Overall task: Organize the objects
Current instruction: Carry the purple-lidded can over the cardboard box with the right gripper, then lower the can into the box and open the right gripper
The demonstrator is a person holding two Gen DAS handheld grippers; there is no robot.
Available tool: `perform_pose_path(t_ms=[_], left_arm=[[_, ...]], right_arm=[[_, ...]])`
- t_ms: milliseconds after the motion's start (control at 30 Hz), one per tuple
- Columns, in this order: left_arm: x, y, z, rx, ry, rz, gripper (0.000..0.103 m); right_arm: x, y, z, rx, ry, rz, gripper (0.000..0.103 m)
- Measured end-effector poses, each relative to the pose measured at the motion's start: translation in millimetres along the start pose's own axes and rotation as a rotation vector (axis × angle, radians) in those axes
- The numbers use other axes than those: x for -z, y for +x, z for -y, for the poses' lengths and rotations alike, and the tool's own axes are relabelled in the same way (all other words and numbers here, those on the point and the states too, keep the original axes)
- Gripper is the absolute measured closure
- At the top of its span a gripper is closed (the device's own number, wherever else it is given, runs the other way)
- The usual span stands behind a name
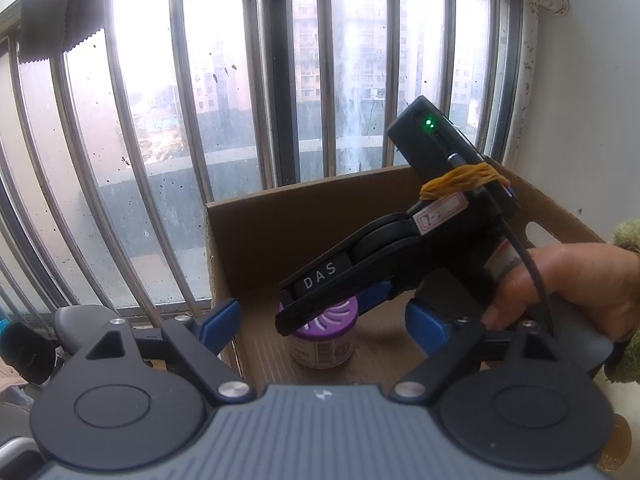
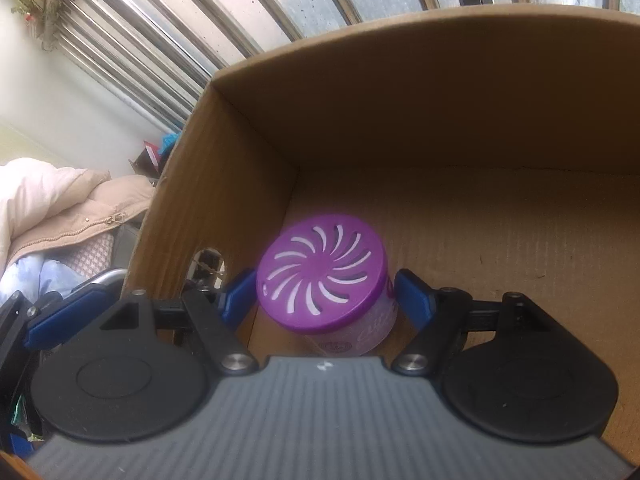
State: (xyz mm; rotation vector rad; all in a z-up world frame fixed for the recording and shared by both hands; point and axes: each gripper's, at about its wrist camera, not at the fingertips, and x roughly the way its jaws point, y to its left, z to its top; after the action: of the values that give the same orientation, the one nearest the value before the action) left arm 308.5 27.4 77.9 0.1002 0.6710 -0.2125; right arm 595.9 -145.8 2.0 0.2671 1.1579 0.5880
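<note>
Jar: your purple-lidded air-freshener jar (image 2: 326,280) stands upright on the floor of the cardboard box (image 2: 440,92), close to the left wall and its handle cut-out.

Right tongs: your right gripper (image 2: 320,300) brackets the jar right now, one blue pad (image 2: 238,294) touching or almost touching the lid's rim, the other just beside the opposite rim. I can't tell whether they press, so call the grip unsettled.

Left tongs: your left gripper (image 1: 322,322) hangs released at the box's near edge, jaws apart with nothing between them, pointing at the same jar (image 1: 320,344) from behind your right hand (image 1: 560,288).

Handling: looks like a light, rigid plastic tub. The vented lid is probably thin and may flex or pop off if squeezed hard.

Surface: smooth, round and likely slippery, so a glancing pinch could spin it or tip it.

Where to hold: take the straight wall below the lid rim, pads square across the widest part, not on the lid's lip.
</note>
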Motion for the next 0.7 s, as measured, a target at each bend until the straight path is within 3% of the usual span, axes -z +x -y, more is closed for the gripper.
perform_pose_path(t_ms=[167,300,500,700], left_arm=[[0.5,-8.6,-1.8,-0.007,-0.01,0.016,0.012],[2.1,-25.6,1.2,0.001,-0.012,0.044,0.012],[7.9,-67.4,12.5,0.018,-0.007,0.112,0.011],[28.5,-121.4,32.2,0.053,-0.004,0.175,0.009]], right_arm=[[-3.1,4.9,-8.5,-0.007,-0.019,0.007,0.015],[-0.5,-9.5,-10.9,-0.009,-0.01,0.031,0.014],[26.4,-77.4,-22.7,-0.067,-0.018,0.135,0.011],[86.6,-168.5,-22.6,-0.157,-0.025,0.276,0.001]])
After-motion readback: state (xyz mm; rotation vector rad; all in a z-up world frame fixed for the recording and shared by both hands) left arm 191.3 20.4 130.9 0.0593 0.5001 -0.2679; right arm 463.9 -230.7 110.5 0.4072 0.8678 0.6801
